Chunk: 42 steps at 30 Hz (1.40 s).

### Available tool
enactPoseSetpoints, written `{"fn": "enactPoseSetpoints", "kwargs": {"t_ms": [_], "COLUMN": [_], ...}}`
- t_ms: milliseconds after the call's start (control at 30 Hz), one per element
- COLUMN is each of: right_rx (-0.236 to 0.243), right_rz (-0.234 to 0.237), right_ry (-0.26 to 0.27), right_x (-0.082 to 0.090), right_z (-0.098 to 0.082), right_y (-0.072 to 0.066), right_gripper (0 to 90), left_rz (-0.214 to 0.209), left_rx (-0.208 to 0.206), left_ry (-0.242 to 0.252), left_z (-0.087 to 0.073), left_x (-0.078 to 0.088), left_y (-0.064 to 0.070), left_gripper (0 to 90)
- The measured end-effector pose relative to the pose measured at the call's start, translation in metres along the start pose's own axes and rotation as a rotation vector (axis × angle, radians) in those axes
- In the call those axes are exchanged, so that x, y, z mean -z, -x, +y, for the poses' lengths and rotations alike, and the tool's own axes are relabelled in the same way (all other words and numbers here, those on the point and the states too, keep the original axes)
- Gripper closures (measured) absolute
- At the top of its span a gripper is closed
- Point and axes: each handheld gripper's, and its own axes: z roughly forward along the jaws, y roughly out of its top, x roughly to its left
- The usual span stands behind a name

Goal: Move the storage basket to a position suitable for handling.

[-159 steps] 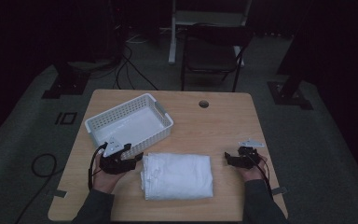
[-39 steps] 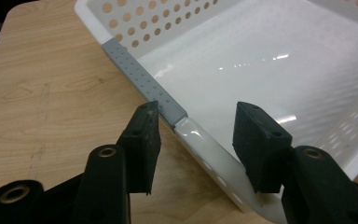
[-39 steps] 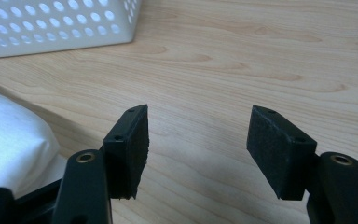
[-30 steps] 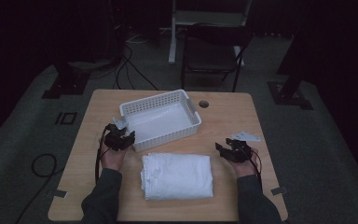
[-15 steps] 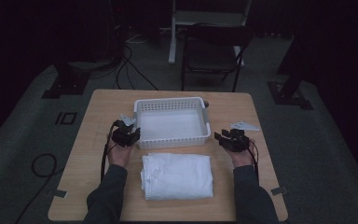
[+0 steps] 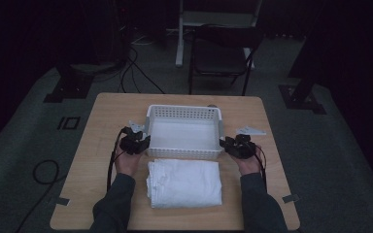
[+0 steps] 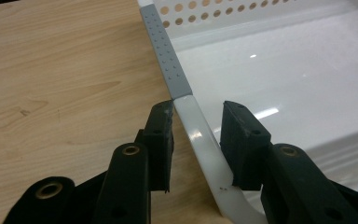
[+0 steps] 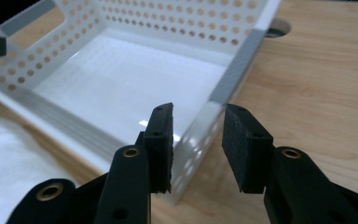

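Observation:
A white perforated basket (image 6: 184, 112) stands empty and square on the wooden table (image 6: 102, 126), just beyond a folded white towel (image 6: 184, 183). My left gripper (image 6: 143, 142) is at the basket's near left corner. In the left gripper view its jaws (image 7: 193, 109) are shut on the white rim (image 7: 165, 51). My right gripper (image 6: 226, 144) is at the near right corner. Its jaws (image 8: 196, 112) have just been closing and straddle the right wall of the basket (image 8: 121, 79), with a small gap still showing at the outer pad (image 8: 242, 149).
A round hole (image 6: 212, 106) in the tabletop lies behind the basket's far right corner. The towel (image 8: 9, 158) lies close to the basket's near wall. A chair (image 6: 223, 53) and cables stand on the floor beyond the table.
The basket swung from skewed to square with the table edge and shifted right towards the middle. Both hands moved forward to its near corners, the right one up to the right wall.

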Motion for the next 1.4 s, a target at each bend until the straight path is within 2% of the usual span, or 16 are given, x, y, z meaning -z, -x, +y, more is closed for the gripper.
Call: {"fn": "enactPoseSetpoints", "kwargs": {"t_ms": [67, 167, 333, 600, 767, 900, 1033, 1100, 1200, 1300, 1400], "right_rx": [-0.003, -0.019, -0.002, -0.032, -0.041, -0.04, -0.052, -0.054, -0.031, -0.007, 0.02], "right_rz": [-0.008, -0.018, -0.049, -0.062, -0.07, -0.063, -0.051, -0.051, -0.057, -0.05, -0.039], "right_ry": [-0.018, -0.017, -0.018, -0.015, -0.019, -0.02, -0.002, 0.018, 0.028, 0.021, 0.016], "right_x": [-0.004, -0.006, -0.011, -0.024, -0.028, -0.029, -0.025, -0.019, -0.008, 0.002, 0.011], "right_z": [-0.001, 0.0, 0.008, 0.02, 0.025, 0.026, 0.026, 0.026, 0.025, 0.022, 0.018], "right_y": [-0.002, -0.002, -0.004, 0.006, 0.01, 0.012, 0.013, 0.012, 0.007, 0.001, -0.006], "right_gripper": [65.6, 67.5, 70.5, 71.4, 71.5, 70.7, 62.6, 57.3, 51.6, 46.6, 42.6], "left_rz": [-0.011, -0.017, 0.0, -0.003, 0.009, 0.005, 0.021, 0.022, 0.01, -0.019, -0.082], "left_rx": [0.005, 0.01, 0.016, 0.046, 0.041, 0.041, 0.056, 0.063, 0.064, 0.064, 0.079], "left_ry": [0.004, 0.01, 0.008, 0.018, 0.009, 0.009, 0.04, 0.055, 0.079, 0.097, 0.112], "left_z": [-0.003, -0.005, 0.001, 0.011, 0.017, 0.018, 0.018, 0.018, 0.015, 0.009, 0.001], "left_x": [0.004, 0.008, 0.002, -0.011, -0.017, -0.018, -0.01, -0.004, 0.008, 0.021, 0.033], "left_y": [0.0, -0.001, -0.003, -0.008, -0.008, -0.006, -0.008, -0.01, -0.011, -0.011, -0.011], "left_gripper": [63.3, 63.6, 64.8, 65.1, 65.0, 58.3, 46.1, 43.5, 41.0, 39.3, 38.1]}}
